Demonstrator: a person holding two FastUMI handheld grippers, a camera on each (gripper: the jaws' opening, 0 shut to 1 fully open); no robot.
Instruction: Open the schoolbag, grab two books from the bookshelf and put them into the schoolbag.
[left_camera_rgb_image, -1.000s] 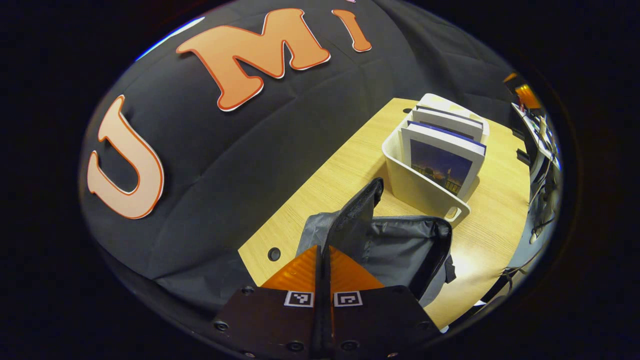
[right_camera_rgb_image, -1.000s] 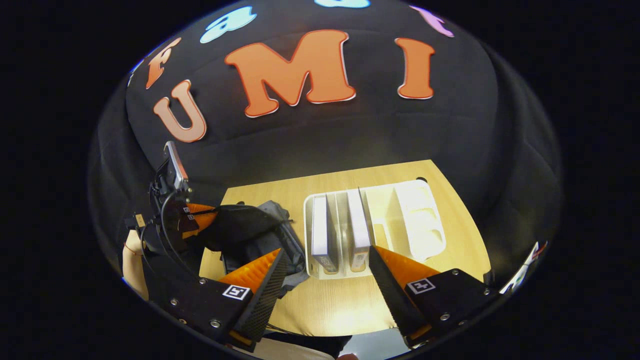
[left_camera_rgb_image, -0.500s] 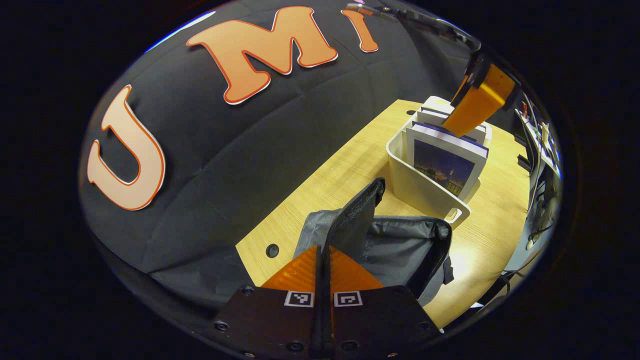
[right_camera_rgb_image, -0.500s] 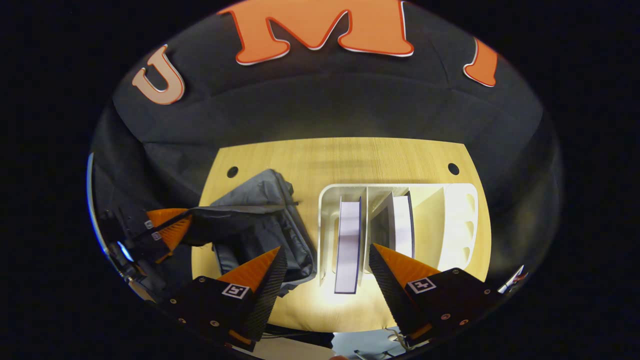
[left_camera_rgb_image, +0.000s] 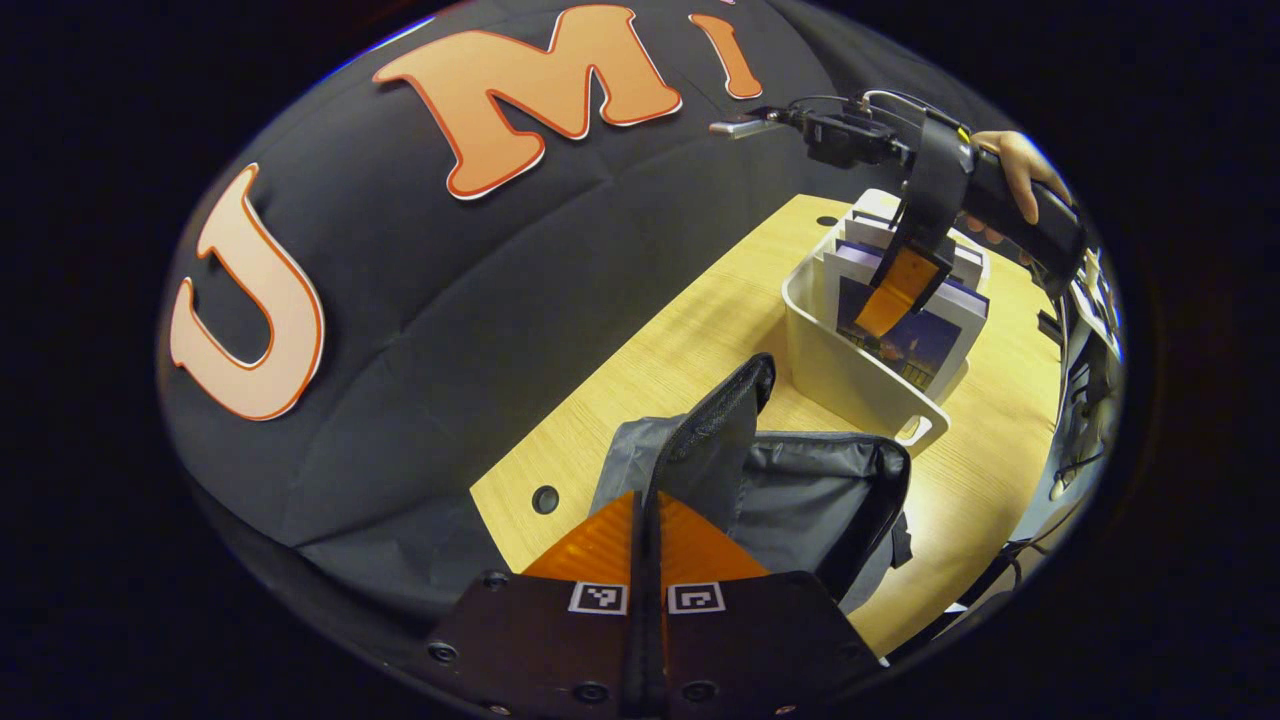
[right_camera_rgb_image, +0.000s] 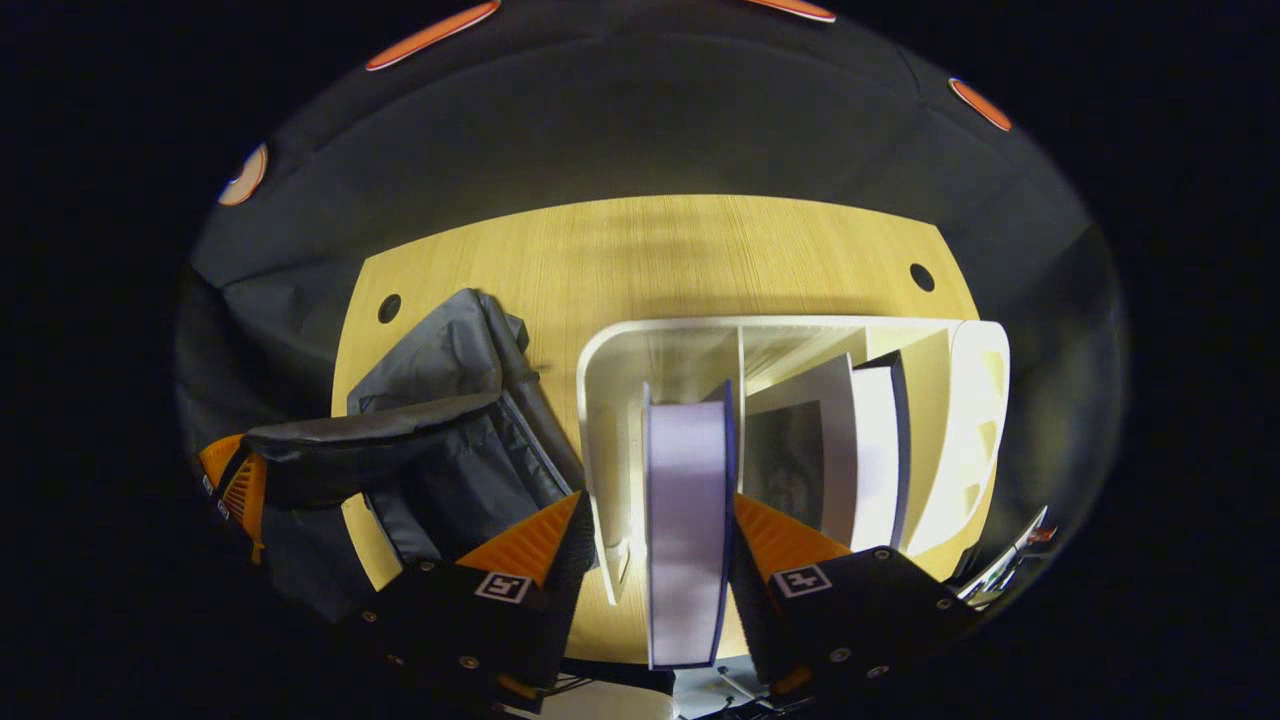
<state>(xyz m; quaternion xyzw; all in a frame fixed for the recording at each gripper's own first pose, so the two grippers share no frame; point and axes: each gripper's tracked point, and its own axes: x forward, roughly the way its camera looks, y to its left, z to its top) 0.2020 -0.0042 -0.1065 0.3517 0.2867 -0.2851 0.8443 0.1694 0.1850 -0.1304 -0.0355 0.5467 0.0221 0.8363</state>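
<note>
Right gripper (right_camera_rgb_image: 655, 520) straddling book (right_camera_rgb_image: 685, 520), fingers wide; left gripper (left_camera_rgb_image: 647, 525) pinches bag (left_camera_rgb_image: 800, 500) flap.
Book stiff, probably weighty: clamp top edge, mid-length.

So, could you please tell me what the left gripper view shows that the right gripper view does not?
Left gripper view: the front book's picture cover and the hand holding the right tongs. Right gripper view: the dividers of the bookshelf from above, the open tongs straddling that book. Shared: schoolbag, its flap shut in the left tongs, bookshelf, table.

Dim booth, bright glare on the table (right_camera_rgb_image: 640, 250), strong fisheye edge warping.
</note>
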